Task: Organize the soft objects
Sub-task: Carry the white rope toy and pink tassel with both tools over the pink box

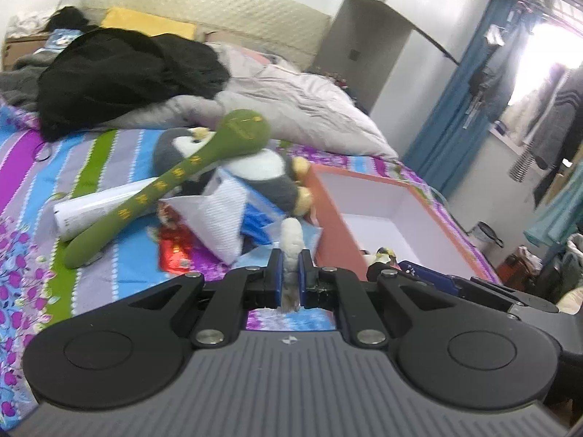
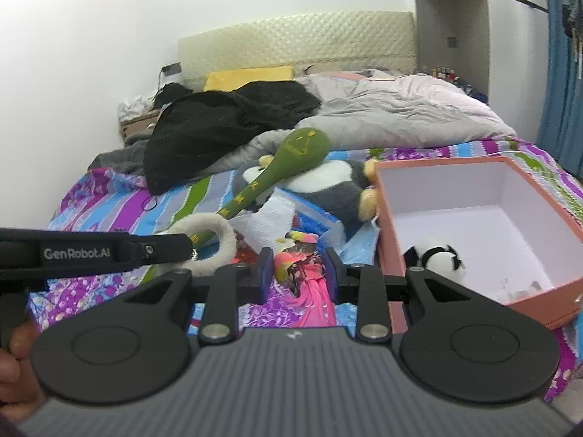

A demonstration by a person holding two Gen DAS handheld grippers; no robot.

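Our left gripper (image 1: 290,267) pinches a cream fuzzy strip (image 1: 291,244) just left of the orange box (image 1: 329,225), with the green plush club (image 1: 189,174) and penguin plush (image 1: 262,174) lying farther left of that box.

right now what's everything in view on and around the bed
box: 1, orange, white inside, bed's right side
panda plush: 1, black and white, inside box
penguin plush: 1, grey and white, left of box
green mallet: 1, lying across penguin
furry loop: 1, cream, in left gripper
pink plush: 1, in right gripper
black garment: 1, near headboard
duvet: 1, pale grey, rumpled
left gripper: jaws shut on loop
right gripper: jaws shut on pink plush
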